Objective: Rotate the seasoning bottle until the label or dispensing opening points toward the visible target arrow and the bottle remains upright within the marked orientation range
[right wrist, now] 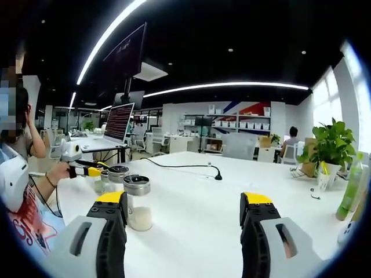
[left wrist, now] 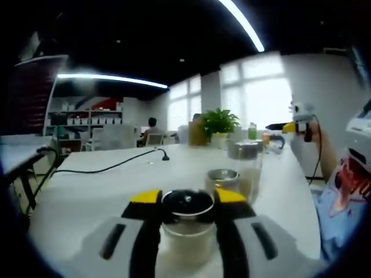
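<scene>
While the left gripper clamps a bottle upright between its yellow-tipped jaws on the white table, two more jars stand just beyond. Well apart, the right gripper gapes wide, nothing between its jaws.

Three seasoning jars on the bench: nearest jar between the left gripper jaws, second jar just behind, third jar farther back. Potted plant at far edge.
</scene>
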Available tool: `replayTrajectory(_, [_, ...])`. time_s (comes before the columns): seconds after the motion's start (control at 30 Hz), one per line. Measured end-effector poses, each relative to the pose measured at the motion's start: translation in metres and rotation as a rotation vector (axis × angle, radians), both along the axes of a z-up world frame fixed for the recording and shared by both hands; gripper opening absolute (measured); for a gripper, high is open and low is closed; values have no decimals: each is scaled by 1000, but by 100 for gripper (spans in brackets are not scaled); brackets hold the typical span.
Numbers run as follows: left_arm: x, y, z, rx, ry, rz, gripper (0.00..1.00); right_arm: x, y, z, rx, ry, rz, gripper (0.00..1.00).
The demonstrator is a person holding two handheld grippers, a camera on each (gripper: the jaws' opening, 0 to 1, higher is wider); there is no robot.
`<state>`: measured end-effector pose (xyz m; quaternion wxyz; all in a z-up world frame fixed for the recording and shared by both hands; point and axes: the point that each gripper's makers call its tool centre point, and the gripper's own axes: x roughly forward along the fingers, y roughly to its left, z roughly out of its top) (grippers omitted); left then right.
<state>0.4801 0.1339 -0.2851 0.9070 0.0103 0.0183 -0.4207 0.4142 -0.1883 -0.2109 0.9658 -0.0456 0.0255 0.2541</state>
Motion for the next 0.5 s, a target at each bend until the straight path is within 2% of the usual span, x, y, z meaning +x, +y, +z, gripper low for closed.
replayTrajectory(0.5, [-5, -2, -2, 64, 55, -96, 36, -2, 0, 0, -3, 7, 2, 82])
